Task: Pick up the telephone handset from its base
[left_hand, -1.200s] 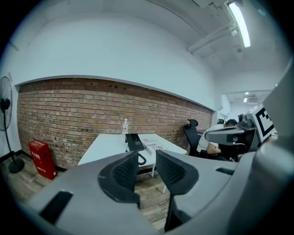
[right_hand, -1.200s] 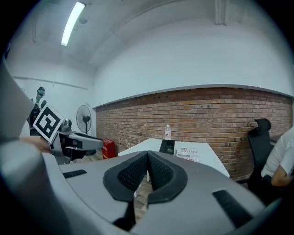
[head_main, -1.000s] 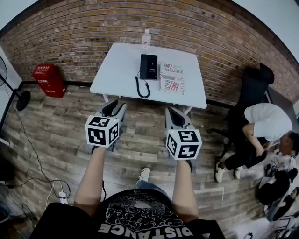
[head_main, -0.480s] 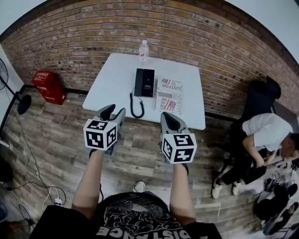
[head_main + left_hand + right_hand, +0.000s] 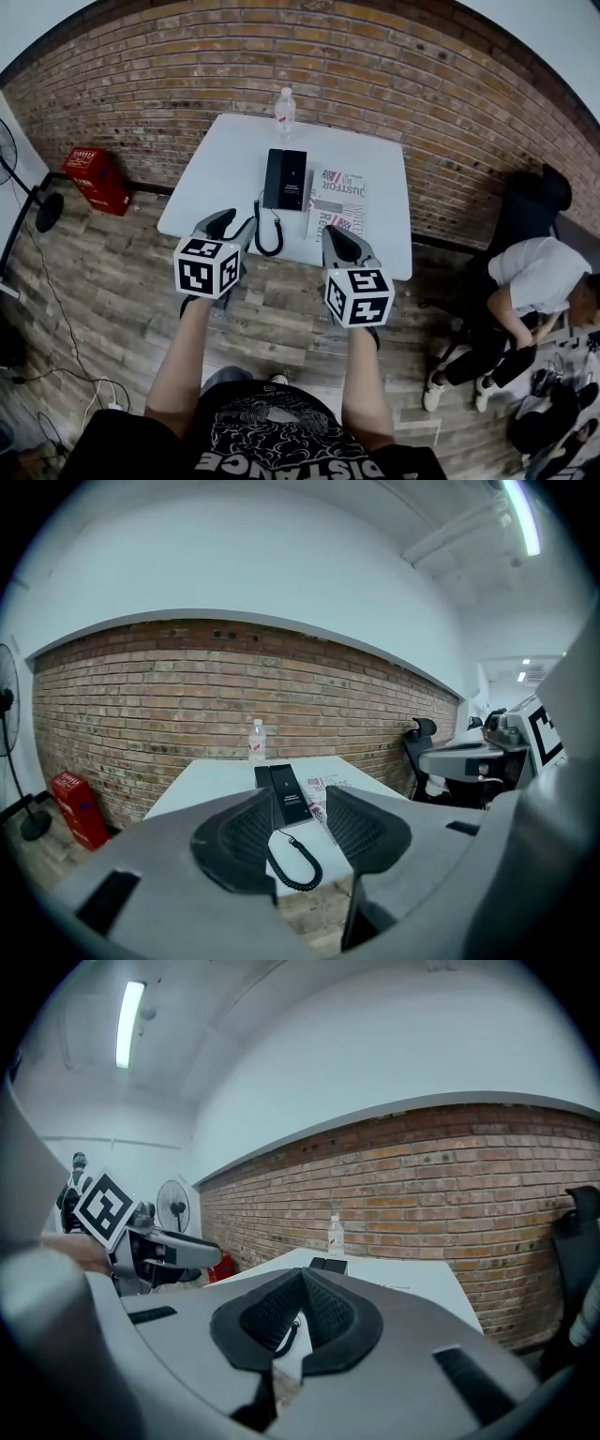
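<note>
I had closed in on the table (image 5: 211,183), left gripper (image 5: 234,223) jaws just spread around nothing, right gripper (image 5: 336,232) jaws pressed together, while the handset (image 5: 285,178) lay untouched mid-table, still beyond reach.

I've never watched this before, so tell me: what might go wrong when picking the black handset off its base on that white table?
1. The coiled black cord loops at the front edge of the white table. Lifting the black telephone handset could pull it taut or snag it.
2. The clear plastic water bottle stands upright just behind the handset, so an overreach might topple it.
3. The folded newspaper lies close beside the handset, and a wide grab could catch it.
</note>
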